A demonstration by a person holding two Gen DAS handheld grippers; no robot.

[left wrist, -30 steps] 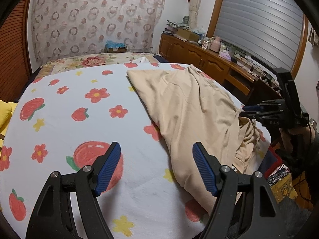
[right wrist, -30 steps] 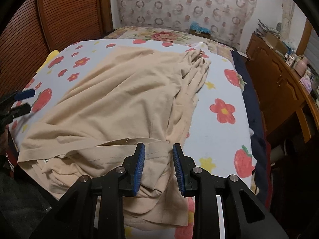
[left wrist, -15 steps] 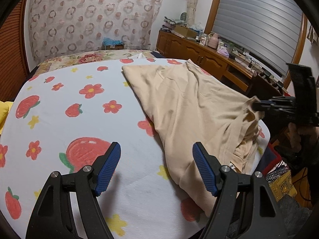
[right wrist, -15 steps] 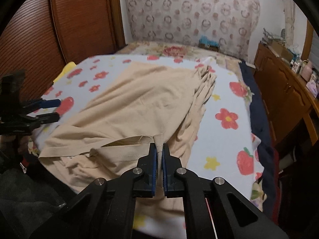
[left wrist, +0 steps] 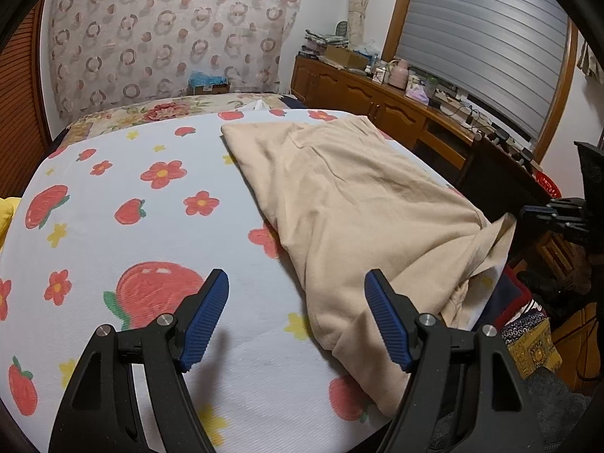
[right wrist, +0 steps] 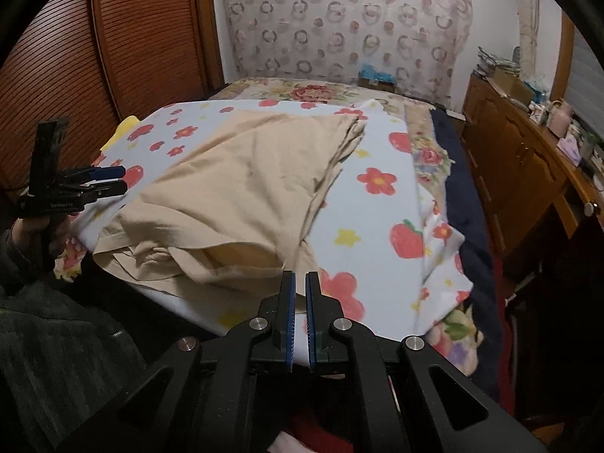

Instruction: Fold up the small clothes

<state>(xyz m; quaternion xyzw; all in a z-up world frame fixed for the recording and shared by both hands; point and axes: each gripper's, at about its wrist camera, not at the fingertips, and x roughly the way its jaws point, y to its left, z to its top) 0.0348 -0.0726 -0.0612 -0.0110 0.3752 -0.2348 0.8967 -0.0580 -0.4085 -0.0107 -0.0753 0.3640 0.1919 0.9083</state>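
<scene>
A beige garment lies spread over the white strawberry-and-flower sheet on the bed; it also shows in the right wrist view, bunched at its near edge. My left gripper is open and empty, low over the sheet just left of the garment's near corner. My right gripper is shut with a narrow slit between the pads and no cloth visibly in it, pulled back off the bed's edge. It shows in the left wrist view beside a raised tip of cloth; contact is unclear.
A wooden cabinet with clutter runs along the right wall. A wooden slatted wardrobe stands on the far side. A yellow item lies at the sheet's left edge. Colourful bedding hangs at the bed's near right corner.
My right gripper closed on the garment's near edge, lifted and pulled back off the bed; the cloth now lies in front of it. My left gripper stayed open, barely moving.
</scene>
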